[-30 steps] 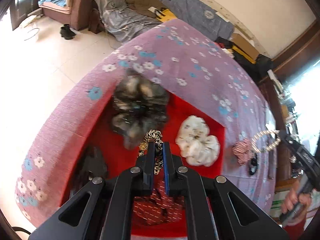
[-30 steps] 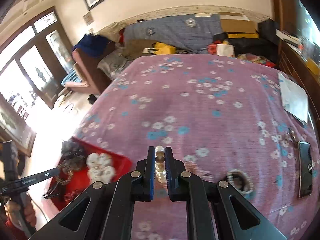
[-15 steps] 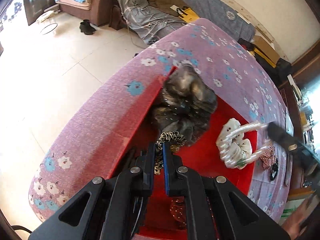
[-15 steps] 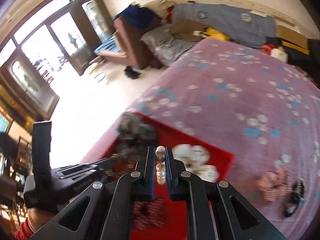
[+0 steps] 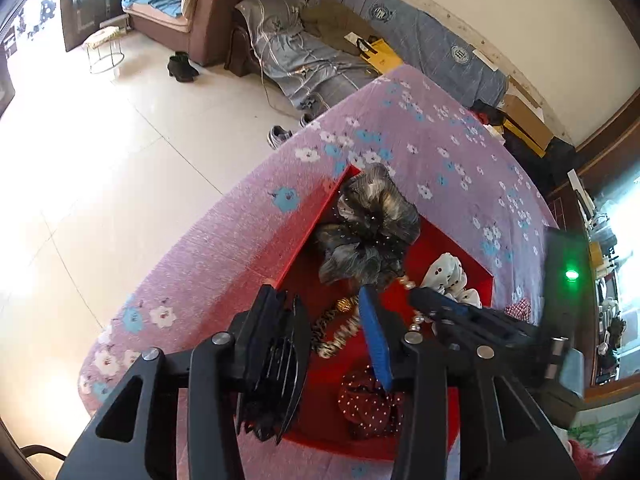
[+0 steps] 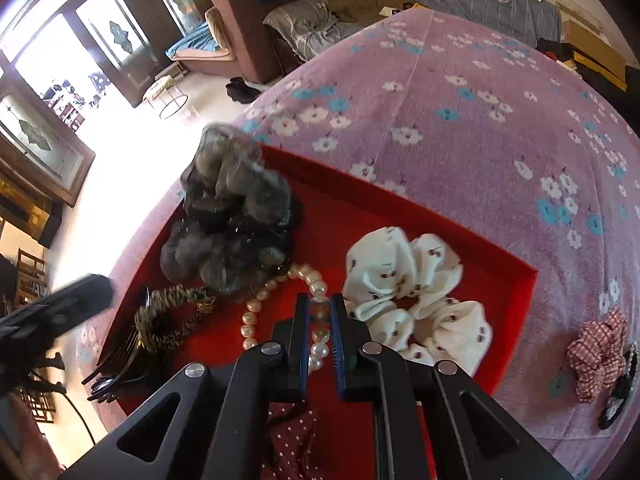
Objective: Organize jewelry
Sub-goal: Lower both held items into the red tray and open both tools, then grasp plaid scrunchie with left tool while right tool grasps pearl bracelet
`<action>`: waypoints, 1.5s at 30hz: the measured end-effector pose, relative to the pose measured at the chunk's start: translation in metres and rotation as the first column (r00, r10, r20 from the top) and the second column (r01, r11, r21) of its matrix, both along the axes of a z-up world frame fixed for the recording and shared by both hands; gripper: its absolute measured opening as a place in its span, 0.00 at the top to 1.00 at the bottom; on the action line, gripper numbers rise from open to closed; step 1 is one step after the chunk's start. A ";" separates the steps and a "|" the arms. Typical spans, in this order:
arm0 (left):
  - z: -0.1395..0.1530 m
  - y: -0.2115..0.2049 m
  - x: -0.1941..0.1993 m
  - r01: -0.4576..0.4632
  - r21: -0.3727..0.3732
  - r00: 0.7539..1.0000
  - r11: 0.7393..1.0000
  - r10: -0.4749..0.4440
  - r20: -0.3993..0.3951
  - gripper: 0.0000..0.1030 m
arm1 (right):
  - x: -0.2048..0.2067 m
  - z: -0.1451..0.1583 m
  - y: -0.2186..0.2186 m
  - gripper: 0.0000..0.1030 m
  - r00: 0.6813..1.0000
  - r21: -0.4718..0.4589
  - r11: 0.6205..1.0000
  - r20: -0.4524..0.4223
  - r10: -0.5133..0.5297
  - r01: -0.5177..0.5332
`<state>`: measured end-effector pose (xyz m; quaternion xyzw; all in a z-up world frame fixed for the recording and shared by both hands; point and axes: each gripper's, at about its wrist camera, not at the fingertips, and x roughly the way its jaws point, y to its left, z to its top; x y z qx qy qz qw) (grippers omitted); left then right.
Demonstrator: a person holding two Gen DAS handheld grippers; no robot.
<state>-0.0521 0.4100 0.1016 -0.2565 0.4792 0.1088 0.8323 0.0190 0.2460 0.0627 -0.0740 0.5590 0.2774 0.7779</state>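
Between right gripper point(image 6: 320, 322) pads — pearl bracelet point(image 6: 280, 304).

Left gripper point(image 5: 328, 320) gapes above red tray point(image 5: 316, 216).

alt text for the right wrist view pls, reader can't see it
The right gripper holds a pearl bracelet lying in a red tray on a purple floral cloth. A white scrunchie, grey scrunchie and leopard-print band share the tray.
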 end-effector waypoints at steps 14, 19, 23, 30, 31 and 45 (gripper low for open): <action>0.013 -0.037 -0.005 0.093 0.125 0.996 0.988 -0.092 -0.018 0.59 | -0.031 0.039 -0.052 0.51 0.998 0.092 0.996 0.065 -0.021 0.015; 0.012 -0.080 0.007 0.186 0.120 0.983 0.975 -0.185 -0.023 0.59 | -0.048 0.040 -0.137 0.50 0.985 0.078 0.985 0.064 -0.160 0.154; 0.010 -0.123 0.022 0.272 0.109 0.962 0.956 -0.270 -0.032 0.59 | -0.055 0.032 -0.210 0.50 0.950 0.075 0.948 0.020 -0.312 0.309; 0.004 -0.213 0.061 0.448 0.077 0.894 0.891 -0.448 -0.021 0.59 | -0.056 0.019 -0.320 0.50 0.853 0.093 0.848 -0.014 -0.522 0.521; 0.001 -0.226 0.070 0.468 0.070 0.884 0.881 -0.468 -0.014 0.59 | -0.057 0.020 -0.327 0.50 0.846 0.098 0.841 -0.012 -0.533 0.531; -0.068 -0.306 0.177 0.499 -0.040 0.862 0.866 -0.501 -0.084 0.55 | 0.016 0.001 -0.386 0.56 0.834 0.060 0.837 0.072 -0.547 0.544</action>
